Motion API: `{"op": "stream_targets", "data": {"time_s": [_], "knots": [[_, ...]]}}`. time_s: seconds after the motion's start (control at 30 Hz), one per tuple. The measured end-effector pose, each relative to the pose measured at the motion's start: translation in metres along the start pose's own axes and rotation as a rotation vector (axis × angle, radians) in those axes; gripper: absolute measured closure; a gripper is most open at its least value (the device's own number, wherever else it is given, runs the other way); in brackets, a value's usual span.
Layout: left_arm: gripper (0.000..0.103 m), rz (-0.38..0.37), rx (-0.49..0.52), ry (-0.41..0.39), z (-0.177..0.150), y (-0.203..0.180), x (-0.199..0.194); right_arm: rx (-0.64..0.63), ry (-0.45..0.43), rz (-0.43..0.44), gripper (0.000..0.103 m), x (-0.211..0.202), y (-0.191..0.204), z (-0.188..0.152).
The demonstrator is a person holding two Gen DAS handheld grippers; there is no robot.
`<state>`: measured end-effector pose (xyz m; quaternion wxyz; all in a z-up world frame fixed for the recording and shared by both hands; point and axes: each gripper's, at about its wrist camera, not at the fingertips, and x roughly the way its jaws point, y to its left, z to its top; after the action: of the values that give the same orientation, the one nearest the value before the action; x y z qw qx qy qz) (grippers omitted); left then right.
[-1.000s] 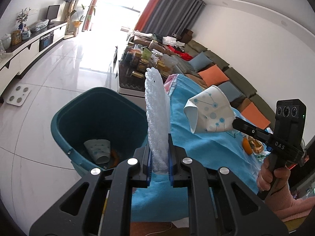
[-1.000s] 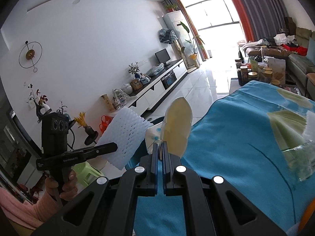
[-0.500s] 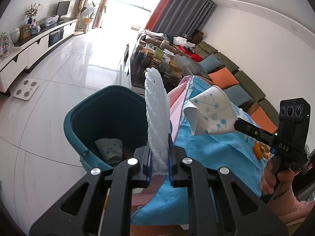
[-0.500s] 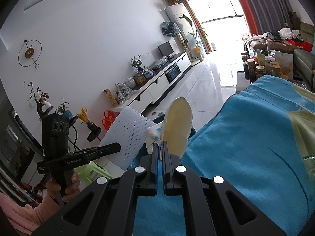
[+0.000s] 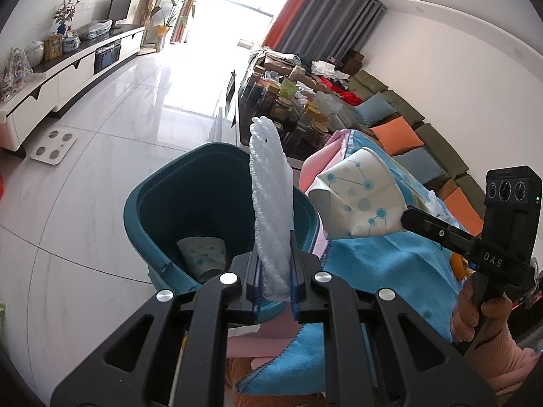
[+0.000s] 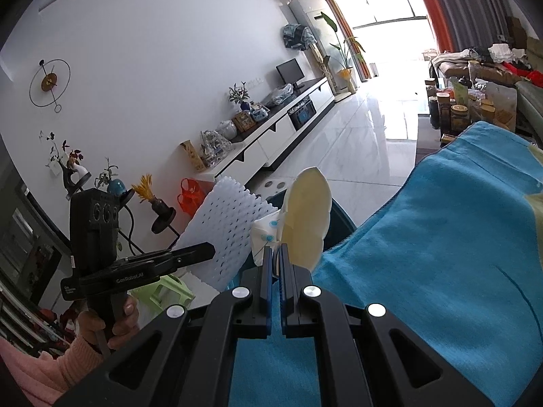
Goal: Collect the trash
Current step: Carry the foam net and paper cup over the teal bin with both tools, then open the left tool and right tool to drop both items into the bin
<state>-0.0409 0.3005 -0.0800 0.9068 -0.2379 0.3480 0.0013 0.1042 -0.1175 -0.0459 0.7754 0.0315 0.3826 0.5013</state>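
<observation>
Over the rim of a teal plastic waste bin (image 5: 142,217), at six o'clock in the left wrist view, the left gripper (image 5: 274,281) was clenched on a white foam mesh sleeve (image 5: 269,210), which stood upright between its fingers and rose toward twelve o'clock. A crushed white paper cup with blue dots (image 5: 203,257) lay at the bottom of that bin, at about seven o'clock from the sleeve. At three o'clock in the same view the right gripper (image 5: 407,218) was grasping a flattened white paper cup printed with blue dots and lines (image 5: 359,200); this cup hung just beside the bin's far rim, above the edge of a blue cloth table cover (image 5: 390,271). A pink cloth edge (image 5: 315,169) showed beneath the blue cover. Jars and bottles (image 5: 292,108) crowded a dark low table at about one o'clock, and cushions in orange and blue (image 5: 397,135) lay along a sofa at two o'clock. In the right wrist view the flattened cup (image 6: 305,224) stood edge-on at the centre, pinched at its lower edge, with the blue cover (image 6: 441,254) filling the four o'clock quarter. The left gripper (image 6: 210,251) appeared at nine o'clock with the sleeve (image 6: 227,230) fanned out behind its fingers. A white low cabinet (image 6: 271,142) ran along the wall toward one o'clock, and a round wall clock (image 6: 49,83) hung at ten o'clock.
</observation>
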Motion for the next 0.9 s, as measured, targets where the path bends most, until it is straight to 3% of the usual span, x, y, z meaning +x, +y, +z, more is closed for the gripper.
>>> {"op": "stream_targets", "data": {"time_s": [0.9], "knots": [[0.09, 0.09, -0.002, 0.055, 0.006, -0.005, 0.042, 0.017, 0.099, -0.008, 0.1, 0.047, 0.007, 0.009]]}}
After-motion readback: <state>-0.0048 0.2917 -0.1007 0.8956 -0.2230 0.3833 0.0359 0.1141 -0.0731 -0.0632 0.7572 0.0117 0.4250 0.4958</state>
